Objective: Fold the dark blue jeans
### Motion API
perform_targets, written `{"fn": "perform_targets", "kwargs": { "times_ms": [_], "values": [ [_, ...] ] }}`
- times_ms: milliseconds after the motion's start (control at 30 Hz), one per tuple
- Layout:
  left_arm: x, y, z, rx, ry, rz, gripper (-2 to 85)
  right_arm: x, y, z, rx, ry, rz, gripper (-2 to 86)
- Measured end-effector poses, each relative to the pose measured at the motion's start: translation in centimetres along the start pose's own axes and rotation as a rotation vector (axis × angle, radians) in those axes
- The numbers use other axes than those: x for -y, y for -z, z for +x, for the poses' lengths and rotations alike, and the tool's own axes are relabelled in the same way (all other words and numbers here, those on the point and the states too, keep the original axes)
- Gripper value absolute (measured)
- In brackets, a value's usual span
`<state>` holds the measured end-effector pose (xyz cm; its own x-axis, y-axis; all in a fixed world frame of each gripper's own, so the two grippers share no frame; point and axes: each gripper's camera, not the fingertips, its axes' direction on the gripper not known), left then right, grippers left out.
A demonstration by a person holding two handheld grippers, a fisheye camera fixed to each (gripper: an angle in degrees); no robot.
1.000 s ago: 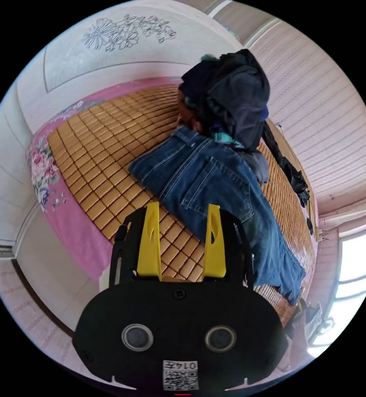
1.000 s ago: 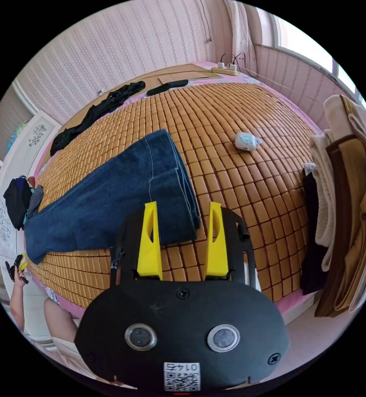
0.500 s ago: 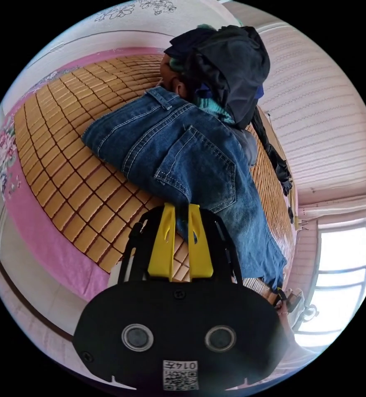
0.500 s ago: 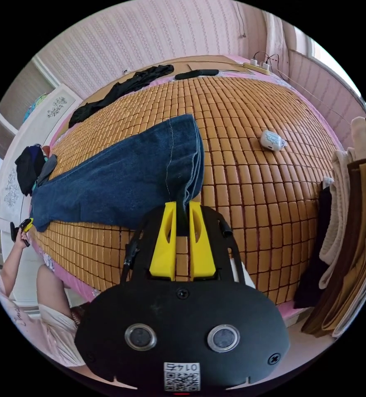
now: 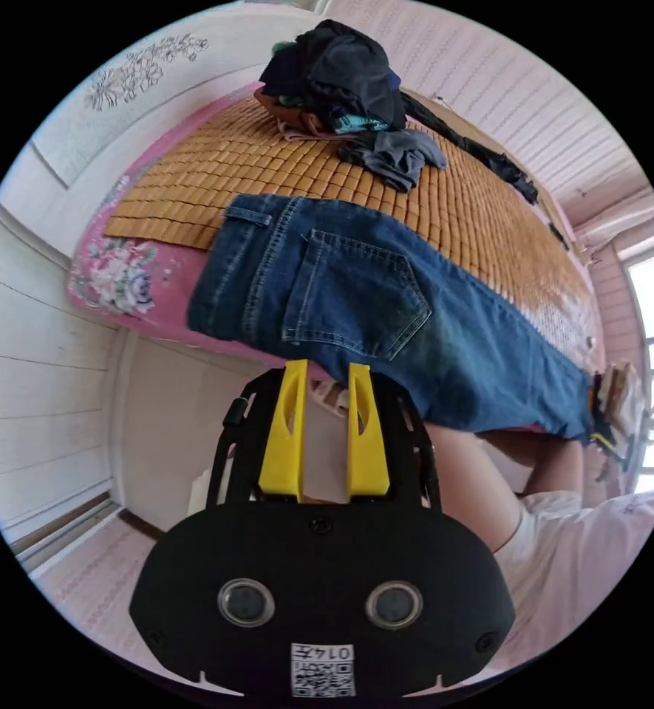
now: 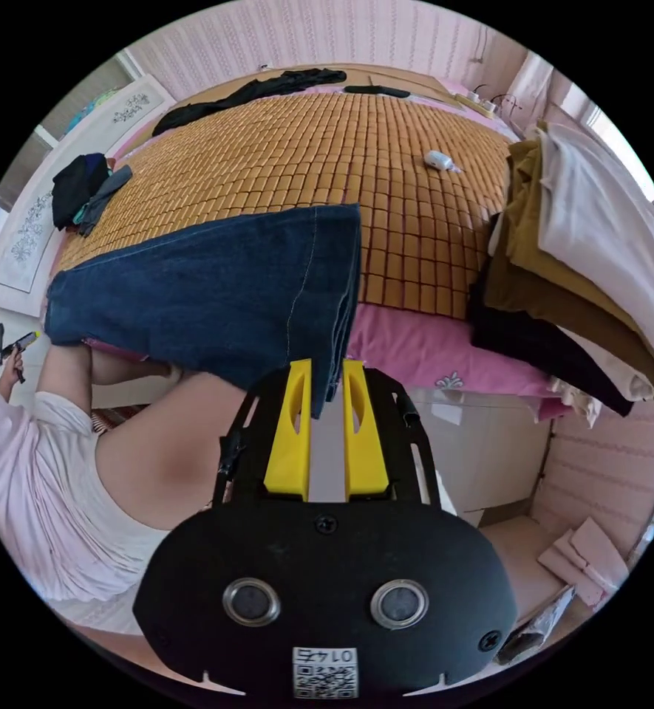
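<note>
A: Where's the garment rn?

B: The dark blue denim jeans [image 5: 356,303] lie lengthwise along the near edge of the bed's tan bamboo-tile mat [image 6: 327,148], folded leg on leg, back pocket up, near edge hanging over the pink floral sheet [image 5: 120,273].

A: Grips?

B: My left gripper [image 5: 325,373] has its yellow jaws nearly closed at the seat edge below the pocket; looks like it's pinching denim, but the contact's hidden behind the tips, so can't tell for sure. My right gripper [image 6: 325,373] is clenched on the hem end, stacked layers between both jaws.

A: So how do I do this step well?

B: IMO this step is squaring up before the hem-to-waist fold. Keep tension even btw both hands so the legs stay stacked. Carry the hem end up and over, low to the mat, and land it flush w/ the waistband. Check all hem layers are in the right jaws first, else one leg will slip.

A: Hazards?

B: The pile of dark clothes [image 5: 341,74] on the far side by the headboard is well apart, and the tan and white folded stack [image 6: 585,244] sits on the right. Land the fold btw them.
</note>
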<state>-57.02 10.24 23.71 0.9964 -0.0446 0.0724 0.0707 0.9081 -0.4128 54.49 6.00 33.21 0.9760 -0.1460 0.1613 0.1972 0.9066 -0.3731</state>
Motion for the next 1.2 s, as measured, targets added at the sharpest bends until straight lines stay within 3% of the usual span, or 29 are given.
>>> {"fn": "perform_targets", "kwargs": {
  "times_ms": [67,167,300,433,533,633,767,1000,1200],
  "values": [
    [-0.4,2.0,0.8,0.087,-0.029,0.019,8.5,0.5,1.5,-1.2,-0.079,0.025,0.073,10.4],
    [1.5,5.4,5.1,0.05,-0.141,0.099,8.3,3.1,1.6,-3.9,-0.158,0.1,0.13,11.2],
    [5.8,7.2,19.4,-0.042,-0.529,0.183,8.4,7.2,-0.2,-5.6,-0.114,0.117,0.169,11.9],
    [7.5,6.1,35.7,-0.247,-0.938,0.265,10.3,10.0,-2.9,-3.9,-0.111,-0.03,0.165,12.4],
    [8.3,3.9,45.2,-0.312,-1.088,0.25,11.5,9.5,-4.5,-1.5,-0.025,-0.189,0.192,8.8],
    [8.8,1.9,52.8,-0.245,-1.156,0.237,11.9,8.4,-6.3,-0.2,0.134,-0.235,0.143,2.0],
    [7.9,-1.2,59.0,-0.116,-1.278,0.151,11.5,5.6,-4.3,-1.5,0.012,-0.156,0.256,-0.7],
    [7.7,-1.5,62.0,-0.114,-1.283,0.106,3.0,1.5,-0.2,-1.4,-0.007,-0.129,0.423,-0.7],
    [7.7,-1.0,63.1,-0.097,-1.232,0.111,1.7,2.7,-3.3,0.8,0.093,-0.187,0.292,5.7]
  ]
}}
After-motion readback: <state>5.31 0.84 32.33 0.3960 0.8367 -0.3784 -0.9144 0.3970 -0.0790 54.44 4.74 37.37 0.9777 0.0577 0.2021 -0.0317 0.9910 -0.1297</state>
